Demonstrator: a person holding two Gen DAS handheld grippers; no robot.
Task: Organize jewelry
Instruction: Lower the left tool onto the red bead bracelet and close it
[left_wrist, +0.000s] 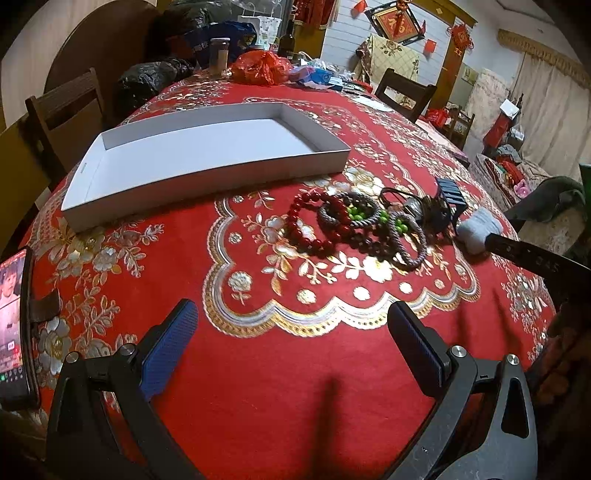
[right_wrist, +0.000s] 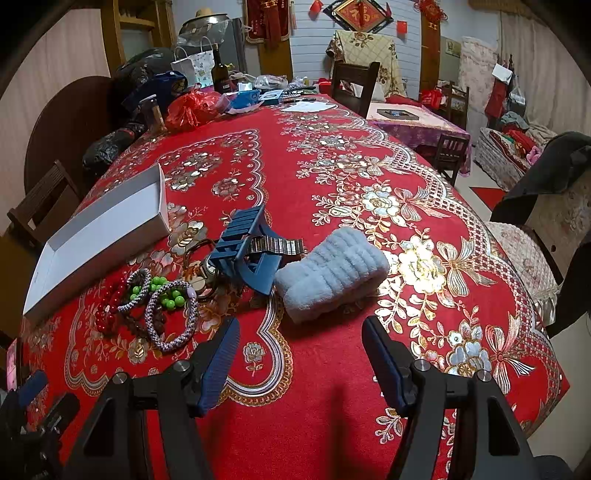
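A shallow white box (left_wrist: 207, 181) (right_wrist: 99, 236) lies on the red tablecloth, nothing inside it. Right of it sits a jewelry pile: a red bead bracelet (left_wrist: 308, 230) (right_wrist: 107, 306), grey braided cord bracelets (left_wrist: 410, 240) (right_wrist: 173, 317), green beads (left_wrist: 356, 213) (right_wrist: 168, 293), a blue hair claw clip (left_wrist: 448, 194) (right_wrist: 245, 243), a metal watch band (right_wrist: 275, 245) and a pale blue fluffy band (left_wrist: 478, 225) (right_wrist: 332, 275). My left gripper (left_wrist: 291, 339) hovers open, short of the pile. My right gripper (right_wrist: 301, 350) is open just before the fluffy band.
A phone (left_wrist: 14, 325) with a lit screen leans at the table's left edge. Red bag (left_wrist: 260, 68) (right_wrist: 192, 107), bottle (right_wrist: 221, 74), jar (left_wrist: 218, 55) and clutter crowd the far end. Wooden chairs (left_wrist: 64, 110) (right_wrist: 352, 86) ring the table.
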